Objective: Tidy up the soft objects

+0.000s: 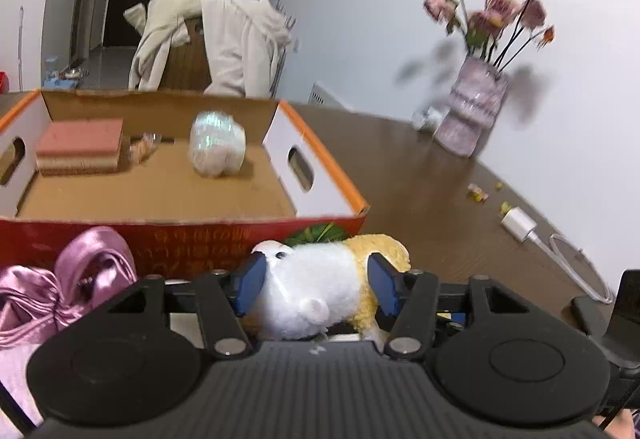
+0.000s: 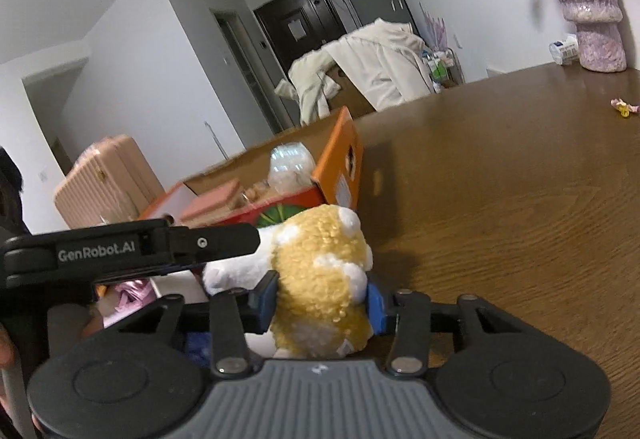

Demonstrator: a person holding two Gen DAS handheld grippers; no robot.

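Note:
A white and yellow plush toy sits just in front of the red and orange cardboard box. My left gripper is shut on the plush's white front end. My right gripper is shut on its yellow rear. The left gripper's body crosses the left of the right wrist view. Inside the box lie pink sponges, a clear wrapped bundle and a small wrapped item. A pink satin cloth lies at my left, in front of the box.
The brown wooden table carries a pink vase of dried flowers at the back right, a white charger with cable and fallen petals. A chair draped with pale clothes stands behind the box. A pink suitcase stands on the floor.

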